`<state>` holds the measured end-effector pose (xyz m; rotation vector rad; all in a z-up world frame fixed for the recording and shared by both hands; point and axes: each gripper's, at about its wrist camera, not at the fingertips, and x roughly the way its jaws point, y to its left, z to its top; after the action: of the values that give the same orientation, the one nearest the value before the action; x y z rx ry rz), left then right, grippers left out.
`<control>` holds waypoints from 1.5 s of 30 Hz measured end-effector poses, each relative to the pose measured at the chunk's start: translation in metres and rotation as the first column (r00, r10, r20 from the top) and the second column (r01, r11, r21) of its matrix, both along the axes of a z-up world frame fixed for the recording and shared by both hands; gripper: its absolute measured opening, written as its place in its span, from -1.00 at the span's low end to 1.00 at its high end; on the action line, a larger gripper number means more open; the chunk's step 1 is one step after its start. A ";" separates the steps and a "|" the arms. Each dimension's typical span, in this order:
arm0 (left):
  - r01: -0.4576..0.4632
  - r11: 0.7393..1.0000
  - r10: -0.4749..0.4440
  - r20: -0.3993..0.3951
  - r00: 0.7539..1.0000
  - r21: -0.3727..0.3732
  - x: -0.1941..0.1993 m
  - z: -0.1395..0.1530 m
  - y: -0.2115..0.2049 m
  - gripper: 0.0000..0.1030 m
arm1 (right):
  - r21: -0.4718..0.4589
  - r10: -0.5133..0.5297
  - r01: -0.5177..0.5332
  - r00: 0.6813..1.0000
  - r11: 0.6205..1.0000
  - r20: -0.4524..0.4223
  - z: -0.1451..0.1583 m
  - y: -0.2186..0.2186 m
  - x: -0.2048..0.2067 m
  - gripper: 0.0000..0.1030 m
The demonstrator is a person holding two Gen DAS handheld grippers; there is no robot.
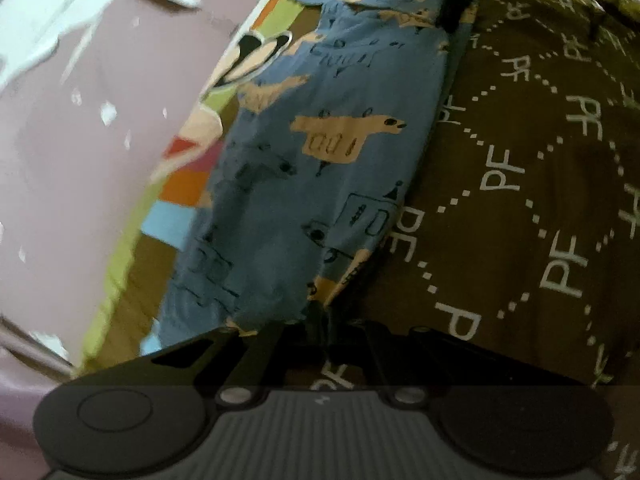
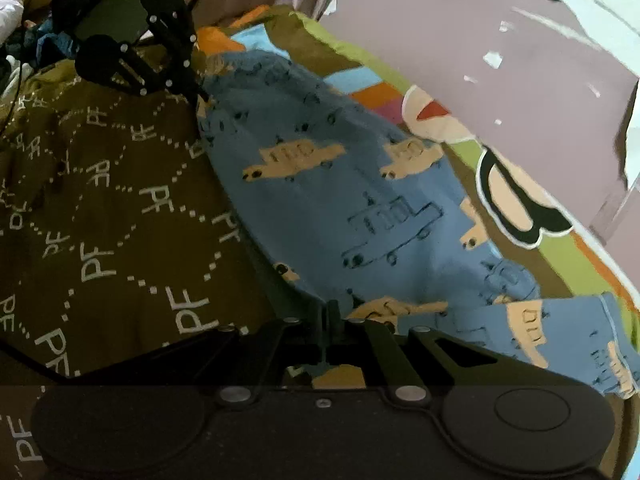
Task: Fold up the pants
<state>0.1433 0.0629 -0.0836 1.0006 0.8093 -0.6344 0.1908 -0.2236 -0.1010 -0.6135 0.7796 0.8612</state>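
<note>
Pinching the blue printed pants [image 2: 328, 200] along one edge, both tools appear clenched on cloth: the right gripper [image 2: 329, 312] at lower centre of its frame, the left gripper [image 1: 320, 312] at lower centre of its own view; the garment lies diagonally on the brown lettered bedspread [image 2: 112, 208], beside the colourful cartoon sheet [image 2: 520, 208]. Risks, as judgement: thin fabric may slip from either pinch if the tools pull apart; uneven lift would skew the fold; a jaw could snag the bedspread beneath and drag it along.
</note>
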 end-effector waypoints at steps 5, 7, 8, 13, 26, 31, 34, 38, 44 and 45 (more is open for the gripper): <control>-0.117 0.983 0.106 -0.083 0.991 -0.144 0.009 0.018 0.004 0.16 | 0.016 -0.017 0.017 1.000 1.000 -0.018 0.002 -0.008 -0.003 -0.37; -0.139 0.970 0.125 -0.082 0.989 -0.197 0.010 0.027 0.003 0.28 | 0.031 -0.047 0.047 0.999 0.998 -0.018 0.008 -0.020 -0.003 -0.18; -0.154 0.963 0.139 -0.085 0.987 -0.220 0.012 0.032 0.000 0.31 | 0.033 -0.065 0.066 0.998 0.997 -0.014 0.011 -0.027 -0.002 -0.08; -0.211 0.901 0.178 -0.120 0.977 -0.380 0.034 0.056 -0.035 0.79 | 0.083 -0.282 0.284 0.959 0.955 -0.029 0.022 -0.082 0.009 0.69; -0.372 0.672 0.155 -0.369 0.916 -0.641 0.099 0.027 -0.200 0.99 | 0.248 -0.679 0.676 0.729 0.694 -0.084 0.015 -0.200 0.041 0.99; -0.441 0.554 0.169 -0.423 0.890 -0.706 0.102 0.002 -0.204 0.99 | 0.310 -0.666 0.662 0.738 0.682 -0.110 0.022 -0.206 0.065 0.99; -0.440 0.508 0.158 -0.422 0.893 -0.741 0.095 0.002 -0.201 0.99 | 0.355 -0.638 0.635 0.759 0.686 -0.125 0.030 -0.203 0.086 0.99; -0.430 0.511 0.152 -0.414 0.897 -0.744 0.104 0.002 -0.207 0.96 | 0.399 -0.613 0.617 0.775 0.678 -0.157 0.034 -0.196 0.115 0.99; -0.537 0.449 0.180 -0.517 0.837 -0.714 0.134 -0.008 -0.206 0.43 | 0.340 -0.586 0.621 0.783 0.706 -0.212 0.035 -0.175 0.169 0.51; -0.551 0.429 0.183 -0.529 0.829 -0.716 0.138 -0.009 -0.205 0.38 | 0.320 -0.593 0.629 0.777 0.709 -0.212 0.035 -0.169 0.177 0.45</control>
<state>0.2809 -0.1422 -0.0926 -0.2669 0.8656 -0.7164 0.3678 -0.3928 -0.0660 0.0533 0.8070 0.3926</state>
